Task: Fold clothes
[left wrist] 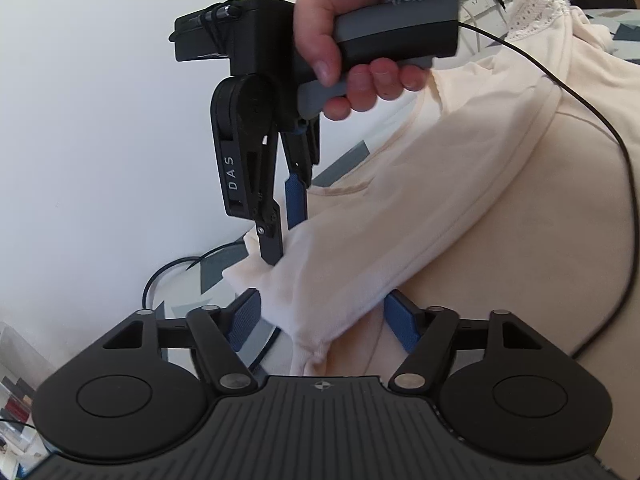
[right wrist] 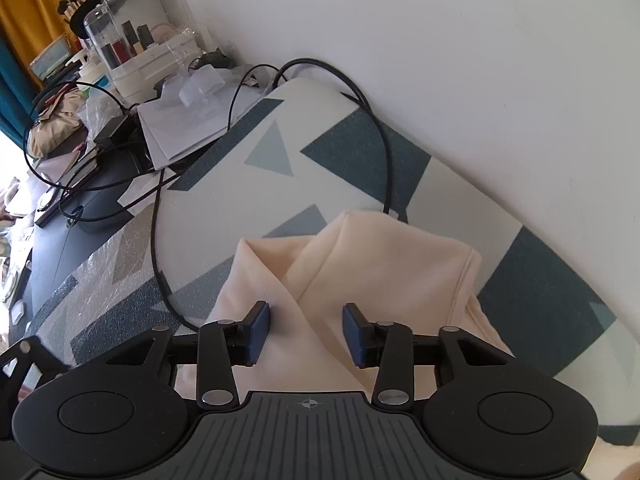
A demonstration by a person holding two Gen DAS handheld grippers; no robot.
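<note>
Cream garment (left wrist: 460, 200) spread on the patterned bench (right wrist: 352, 152)

At frame centre its sleeve (left wrist: 320, 280) lay between the left gripper's (left wrist: 324, 320) parted fingers; the right gripper (right wrist: 306, 332), fingers apart, hovered over folded cloth at lower centre.

- Bright, soft daylight fills both views; the white wall (left wrist: 100, 100) is evenly lit.
- The strongest glare sits at the right wrist view's left edge (blown white).
- Fisheye bending curves the edges, with dark corners.
- The hand (left wrist: 340, 60) shows slight motion blur.
</note>
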